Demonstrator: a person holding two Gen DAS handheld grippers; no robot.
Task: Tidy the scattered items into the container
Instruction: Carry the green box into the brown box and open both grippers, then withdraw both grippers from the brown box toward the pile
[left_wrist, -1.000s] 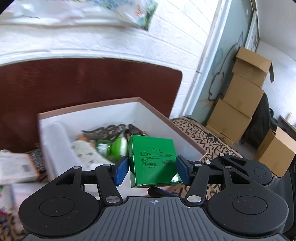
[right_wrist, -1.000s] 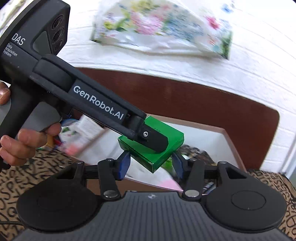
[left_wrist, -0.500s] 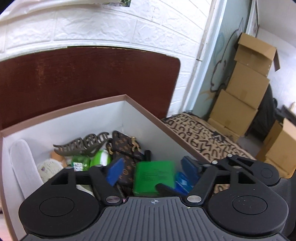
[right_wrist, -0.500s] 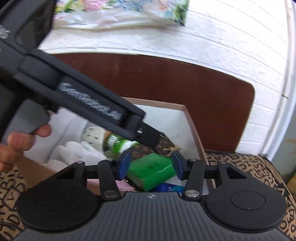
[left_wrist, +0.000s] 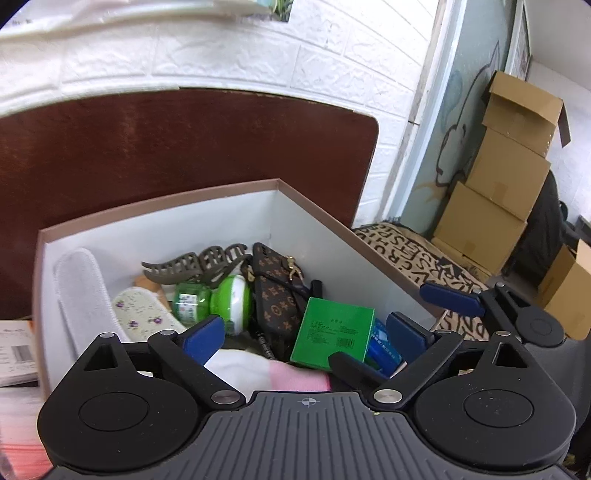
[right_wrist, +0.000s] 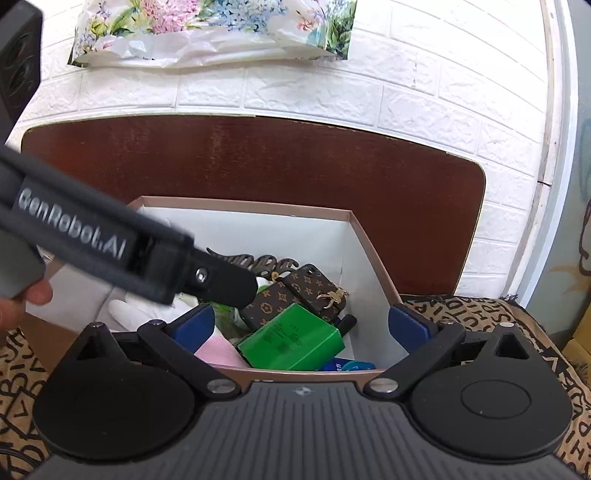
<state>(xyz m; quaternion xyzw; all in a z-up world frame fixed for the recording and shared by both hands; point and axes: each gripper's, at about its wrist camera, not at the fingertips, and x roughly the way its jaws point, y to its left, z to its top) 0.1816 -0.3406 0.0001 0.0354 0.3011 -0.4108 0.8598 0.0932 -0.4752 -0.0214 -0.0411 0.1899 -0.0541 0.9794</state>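
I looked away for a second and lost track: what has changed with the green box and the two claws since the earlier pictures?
The green box, earlier held above the container between both claws, now lies inside it beside the patterned case. The left claw and right claw have just opened and let it go. The hair clip and green bottle stay as before.

Between the left gripper's (left_wrist: 304, 338) jaws, the carton (left_wrist: 332, 332) lies in the box (left_wrist: 159, 206), the pouch (left_wrist: 279, 291) behind it.
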